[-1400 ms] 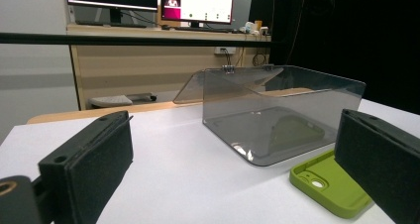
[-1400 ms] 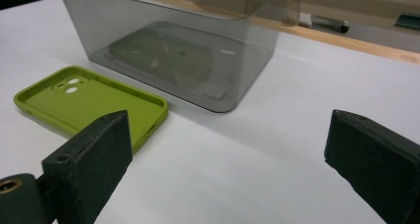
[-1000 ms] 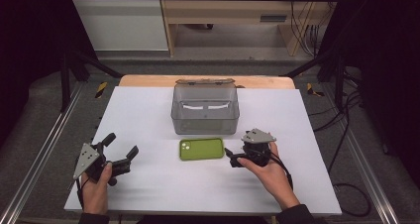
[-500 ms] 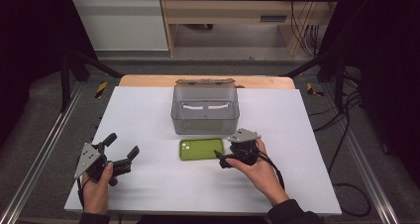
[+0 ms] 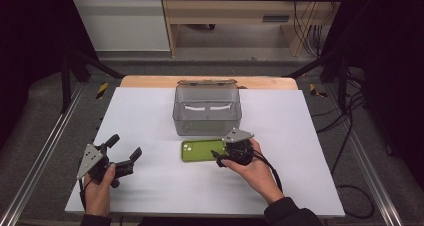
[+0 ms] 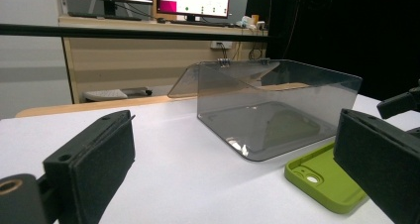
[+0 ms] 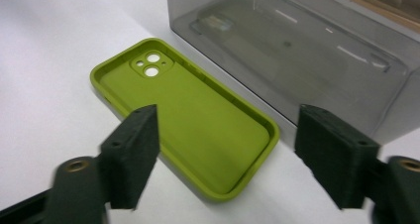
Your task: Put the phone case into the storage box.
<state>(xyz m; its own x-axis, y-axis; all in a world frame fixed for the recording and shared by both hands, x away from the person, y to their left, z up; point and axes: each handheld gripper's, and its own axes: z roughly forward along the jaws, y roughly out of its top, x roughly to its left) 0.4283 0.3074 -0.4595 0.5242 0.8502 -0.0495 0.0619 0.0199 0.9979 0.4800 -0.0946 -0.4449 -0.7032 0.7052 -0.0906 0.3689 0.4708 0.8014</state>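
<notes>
Right gripper [image 7: 225,149] jaws spread but just been closing, straddling green phone case's [image 7: 185,112] near end for pickup, nothing pinched; left gripper [image 5: 120,153] jaws spread, idle aside on the surface [image 5: 150,116].

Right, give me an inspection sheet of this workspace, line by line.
Surface: white table, flat and bare apart from the job's things.
Job's things: green phone case lying hollow side up, just in front of the clear grey box, whose lid is open.
Clutter: nothing seen.
Grippers: right gripper at the case's near end, jaws astride it, just been closing, not pressing; left gripper open, off to the left, holding nothing.
Cables: one trailing from each gripper; more on the floor at right.
Surroundings: dark frame rails, wooden desk behind.
</notes>
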